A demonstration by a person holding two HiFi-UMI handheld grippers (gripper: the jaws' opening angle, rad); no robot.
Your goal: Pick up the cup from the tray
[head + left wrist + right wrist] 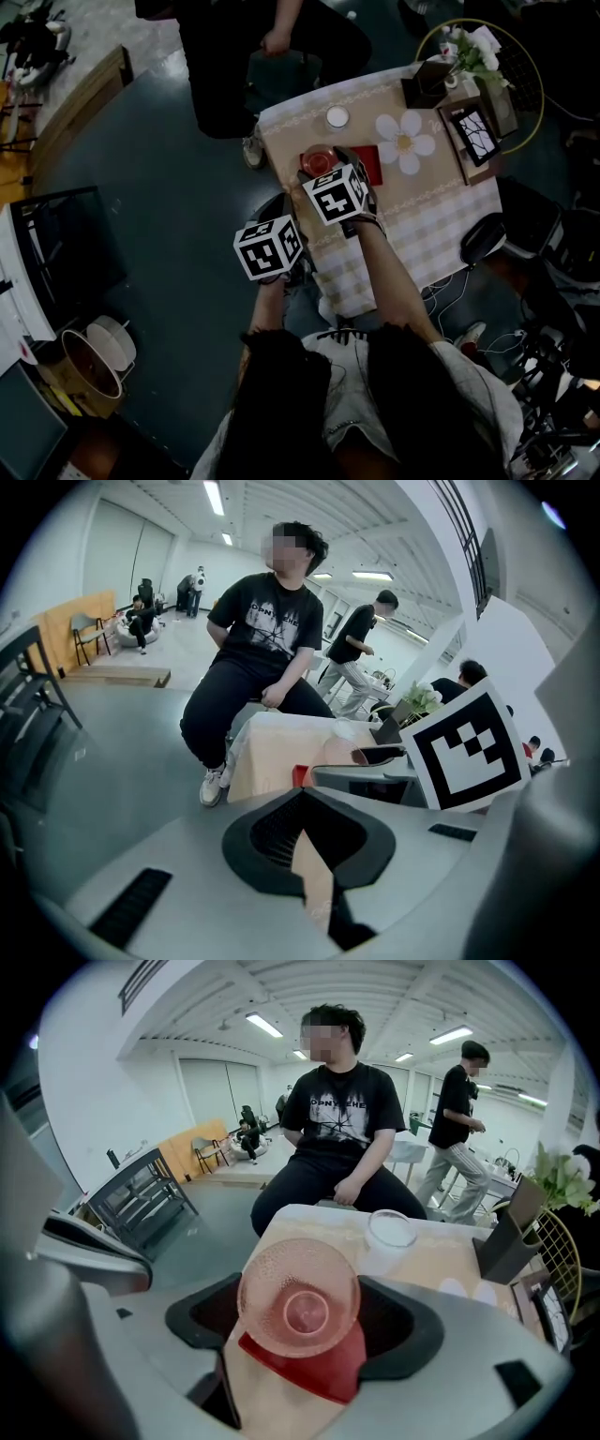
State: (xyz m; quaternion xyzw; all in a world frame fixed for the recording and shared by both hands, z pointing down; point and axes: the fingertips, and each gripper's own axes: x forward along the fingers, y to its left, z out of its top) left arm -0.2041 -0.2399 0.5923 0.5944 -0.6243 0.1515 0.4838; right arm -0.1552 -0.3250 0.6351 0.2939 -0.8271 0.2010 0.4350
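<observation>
A pink dimpled glass cup (298, 1309) sits between the jaws of my right gripper (302, 1316), its rim meeting both black pads, so the gripper is shut on it. Under it lies the red tray (314, 1372). In the head view the cup (319, 161) is over the left part of the tray (367, 165), just beyond the right gripper's marker cube (336, 195). My left gripper (307, 841) is off the table's near-left corner, shut with nothing in it. Its cube (269, 247) shows in the head view.
The small table with a beige cloth (422, 211) also carries a white cup (337, 117), a flower-shaped mat (405, 142), a picture frame (473, 134), a black holder (427, 86) and a plant (472, 49). A person (342, 1119) sits at its far side.
</observation>
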